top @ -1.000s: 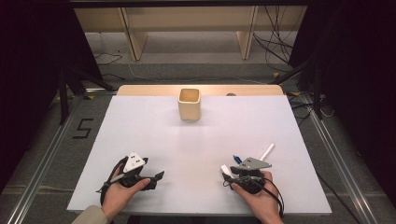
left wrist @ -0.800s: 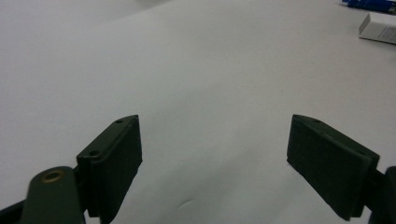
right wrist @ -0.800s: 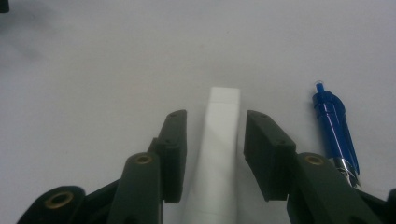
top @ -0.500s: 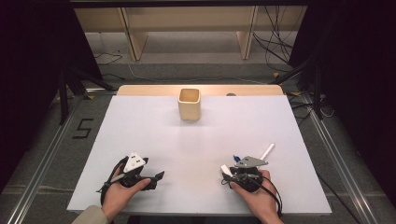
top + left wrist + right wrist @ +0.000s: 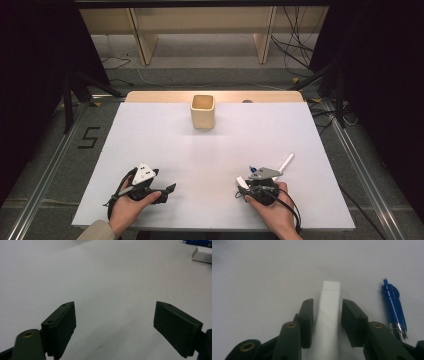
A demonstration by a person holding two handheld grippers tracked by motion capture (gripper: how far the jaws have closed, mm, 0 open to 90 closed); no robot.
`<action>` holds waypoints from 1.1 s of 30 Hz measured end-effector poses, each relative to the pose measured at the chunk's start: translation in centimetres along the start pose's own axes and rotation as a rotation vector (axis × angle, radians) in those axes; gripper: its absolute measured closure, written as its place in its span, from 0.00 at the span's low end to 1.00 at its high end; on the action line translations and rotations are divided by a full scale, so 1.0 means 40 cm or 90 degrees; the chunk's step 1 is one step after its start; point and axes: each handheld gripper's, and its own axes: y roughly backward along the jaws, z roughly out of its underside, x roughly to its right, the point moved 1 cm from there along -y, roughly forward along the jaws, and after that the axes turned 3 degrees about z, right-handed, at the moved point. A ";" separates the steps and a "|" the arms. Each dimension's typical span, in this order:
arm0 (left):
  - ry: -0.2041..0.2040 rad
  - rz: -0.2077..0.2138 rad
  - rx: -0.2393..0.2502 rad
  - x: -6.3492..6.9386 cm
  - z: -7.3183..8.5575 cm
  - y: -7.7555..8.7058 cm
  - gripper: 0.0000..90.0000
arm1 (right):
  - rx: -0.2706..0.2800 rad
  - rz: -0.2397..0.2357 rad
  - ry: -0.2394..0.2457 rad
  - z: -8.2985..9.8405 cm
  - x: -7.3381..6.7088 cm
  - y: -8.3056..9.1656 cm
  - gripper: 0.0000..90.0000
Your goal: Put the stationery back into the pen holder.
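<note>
A white rectangular bar lies flat on the white table between the jaws of my right gripper. The jaws have just been closing around it, with a thin gap still showing on each side. In the high view the bar's end sticks out to the left of the right gripper. A blue pen lies just beside the bar, also seen as the blue pen from above. My left gripper rests near the front left, open wide over bare table, left gripper pointing right.
A beige square cup stands at the back middle of the white table. A white stick lies just beyond the right hand. The left gripper view catches the bar's end far off at top right.
The right gripper's jaws have drawn a little closer around the white bar. Both hands stay where they were.
</note>
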 end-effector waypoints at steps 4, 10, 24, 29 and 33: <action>0.000 0.000 0.001 0.000 0.000 0.001 0.20 | -0.003 0.002 -0.003 0.001 0.001 0.002 0.70; -0.001 -0.001 0.000 -0.001 0.000 0.003 0.20 | -0.009 0.003 -0.005 0.003 -0.001 0.005 0.71; -0.002 -0.001 -0.002 -0.002 0.000 0.004 0.20 | -0.016 0.004 -0.010 0.013 0.000 0.017 0.71; -0.002 -0.002 -0.002 -0.002 0.000 0.004 0.20 | -0.019 0.008 -0.010 0.013 0.000 0.017 0.74; -0.005 -0.001 -0.002 -0.002 0.000 0.003 0.20 | -0.021 0.012 -0.011 0.012 0.001 0.016 0.76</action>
